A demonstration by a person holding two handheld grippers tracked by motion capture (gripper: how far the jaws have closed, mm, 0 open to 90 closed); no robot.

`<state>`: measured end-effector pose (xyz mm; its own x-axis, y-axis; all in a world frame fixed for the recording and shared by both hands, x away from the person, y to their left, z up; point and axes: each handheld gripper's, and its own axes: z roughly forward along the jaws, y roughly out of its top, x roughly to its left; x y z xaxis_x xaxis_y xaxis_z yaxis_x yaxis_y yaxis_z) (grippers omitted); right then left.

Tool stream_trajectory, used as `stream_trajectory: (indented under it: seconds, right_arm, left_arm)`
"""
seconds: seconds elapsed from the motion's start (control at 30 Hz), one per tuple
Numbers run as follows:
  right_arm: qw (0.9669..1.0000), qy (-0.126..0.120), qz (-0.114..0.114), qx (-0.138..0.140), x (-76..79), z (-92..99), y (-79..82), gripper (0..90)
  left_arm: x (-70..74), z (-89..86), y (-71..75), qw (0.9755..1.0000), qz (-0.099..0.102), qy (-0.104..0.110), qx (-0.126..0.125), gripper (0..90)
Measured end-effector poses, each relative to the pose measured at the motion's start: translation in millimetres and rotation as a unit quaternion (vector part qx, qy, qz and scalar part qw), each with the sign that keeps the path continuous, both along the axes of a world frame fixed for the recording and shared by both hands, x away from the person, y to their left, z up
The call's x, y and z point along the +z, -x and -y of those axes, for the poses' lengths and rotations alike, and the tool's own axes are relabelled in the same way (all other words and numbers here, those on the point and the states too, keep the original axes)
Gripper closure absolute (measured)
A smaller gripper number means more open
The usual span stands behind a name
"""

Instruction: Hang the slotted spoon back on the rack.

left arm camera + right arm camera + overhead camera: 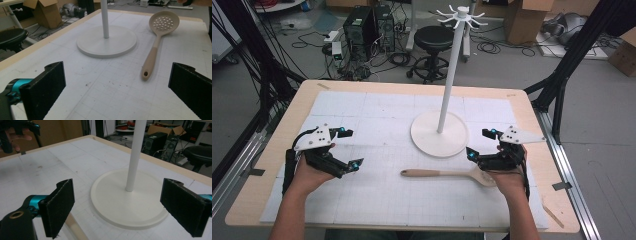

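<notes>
A beige slotted spoon (437,173) lies flat on the white gridded mat, with its handle pointing left and its bowl under my right hand. In the left gripper view the spoon (155,47) shows its perforated bowl at the far end. My right gripper (480,143) stands open just above the bowl end, and a bit of the handle (75,227) passes below one jaw. My left gripper (351,147) is open and empty, left of the handle tip. A white hook stand (452,70) rises from its round base (432,142) between the two grippers, a little farther back.
The mat (377,110) covers most of the wooden table (297,105). Beyond the far edge stand a black stool (432,40), computer towers (367,25) and cardboard boxes (522,17). Black frame posts (577,50) flank the table.
</notes>
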<state>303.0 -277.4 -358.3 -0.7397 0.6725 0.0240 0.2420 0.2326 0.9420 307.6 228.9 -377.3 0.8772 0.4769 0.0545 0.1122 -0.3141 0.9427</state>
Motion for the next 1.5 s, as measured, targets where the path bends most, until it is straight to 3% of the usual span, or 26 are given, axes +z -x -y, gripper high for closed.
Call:
stream_trajectory:
  seconds: [0.2,0.33,0.53,0.73,0.83,0.9,1.03,1.1,1.2,1.3,1.37,1.5]
  right_arm:
    - [0.9992,0.031,-0.003,0.024,-1.1,-13.6,-2.5,10.7]
    - [0.998,0.043,-0.017,0.043,-4.7,-25.1,-4.7,10.7]
    - [0.9925,0.089,-0.042,0.072,-14.4,-46.8,-7.5,10.7]
    - [0.982,0.145,-0.072,0.097,-31.2,-65.6,-11.3,10.7]
    - [0.9751,0.171,-0.09,0.108,-40.1,-75.9,-13.1,10.8]
    - [0.9692,0.193,-0.096,0.12,-45.1,-81.8,-14.4,15.1]
    - [0.9556,0.237,-0.111,0.135,-55.9,-91.9,-14.5,15.1]
    - [0.9509,0.251,-0.117,0.138,-59.3,-93.6,-14.1,16.7]
    - [0.9468,0.259,-0.132,0.138,-61.4,-94.2,-13.6,25.4]
    - [0.9422,0.275,-0.129,0.141,-61.4,-95.7,-12.7,39.7]
    - [0.9408,0.277,-0.13,0.147,-61.5,-96.5,-13.6,42.8]
    - [0.9334,0.289,-0.149,0.152,-65.7,-99.1,-14.1,48.3]
  left_arm:
    - [0.9,-7.5,3.2,0.9998,0.001,0.015,0.011,1.6]
    - [0.8,-8.1,4.2,0.9998,0.001,0.014,0.012,1.7]
    - [1.6,-7.8,4.1,0.9998,0.006,0.015,0.012,1.7]
    - [3.9,-6.6,5.3,0.9998,0.014,0.013,0.006,1.7]
    - [2.9,-6.8,5.6,0.9998,0.012,0.011,0.009,1.7]
    - [2.6,-7.2,5.5,0.9998,0.011,0.01,0.011,1.7]
    - [1.8,-7.4,3.4,0.9998,0.01,0.012,0.014,1.7]
    - [1.0,-6.9,2.7,0.9998,0.008,0.011,0.015,1.7]
    - [0.5,-6.2,2.1,0.9998,0.009,0.008,0.014,1.7]
    - [0.2,-5.9,1.8,0.9999,0.009,0.004,0.014,1.6]
    - [-0.1,-5.6,2.0,0.9998,0.008,0.003,0.016,1.7]
    - [0.2,-4.9,2.5,0.9998,0.009,0.004,0.017,1.7]
